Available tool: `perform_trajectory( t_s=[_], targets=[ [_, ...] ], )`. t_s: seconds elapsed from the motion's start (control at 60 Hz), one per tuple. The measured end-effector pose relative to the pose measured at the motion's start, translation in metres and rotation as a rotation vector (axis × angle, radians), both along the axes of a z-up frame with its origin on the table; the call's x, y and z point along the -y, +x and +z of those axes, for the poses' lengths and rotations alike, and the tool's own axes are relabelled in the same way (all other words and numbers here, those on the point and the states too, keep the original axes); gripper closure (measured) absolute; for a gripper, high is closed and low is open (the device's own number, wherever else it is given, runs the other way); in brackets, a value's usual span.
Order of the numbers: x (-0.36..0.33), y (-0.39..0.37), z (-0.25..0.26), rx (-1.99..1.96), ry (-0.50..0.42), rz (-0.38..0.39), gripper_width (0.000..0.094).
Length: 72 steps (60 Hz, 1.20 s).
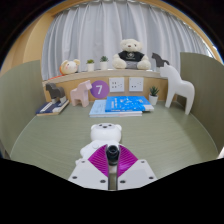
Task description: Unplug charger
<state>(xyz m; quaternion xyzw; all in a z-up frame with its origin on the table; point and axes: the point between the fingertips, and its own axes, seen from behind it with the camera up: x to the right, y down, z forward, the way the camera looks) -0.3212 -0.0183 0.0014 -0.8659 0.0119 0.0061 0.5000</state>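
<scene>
My gripper (112, 157) is low over the green table (170, 135), and its magenta pads (98, 157) close in from both sides on a small dark round part (112, 153). That part belongs to a white charger (102, 131), whose body sticks out just ahead of the fingertips. The charger is held in the air, away from the wall. Two white wall sockets (117, 84) sit far beyond the fingers, on the back wall under the shelf. No cable shows between the charger and the sockets.
A blue book (126, 104) lies on the table ahead. A purple block with a 7 (100, 90), a white toy horse (178, 86) and a grey toy (55, 92) stand near the back wall. A teddy bear (130, 52) sits on the shelf.
</scene>
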Motion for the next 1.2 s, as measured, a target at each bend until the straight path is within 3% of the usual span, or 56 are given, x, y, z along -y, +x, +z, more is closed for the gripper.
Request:
perform_trajectory(
  t_s=[0.167,0.25,0.383,0.467,0.533,0.783,1.0,1.117,1.2],
  targets=[
    [0.002,0.001,-0.004,0.012,-0.035,0.002,0.0865],
    [0.002,0.002,0.008,-0.003,-0.109,-0.023,0.0879],
    [-0.038,0.034,0.229,0.039,0.307,-0.078,0.088],
    [-0.053,0.068,0.282,0.08,0.405,-0.087,0.0877],
    [-0.062,0.106,0.262,0.118,0.339,-0.121,0.0878],
    [-0.045,0.18,0.067,0.113,-0.026,-0.132,0.0864],
    [-0.03,0.2,0.001,0.048,-0.093,-0.135,0.0809],
    [-0.022,0.204,-0.028,0.061,-0.168,-0.085,0.0776],
    [-0.027,0.201,-0.026,0.062,-0.151,-0.045,0.0749]
  ],
)
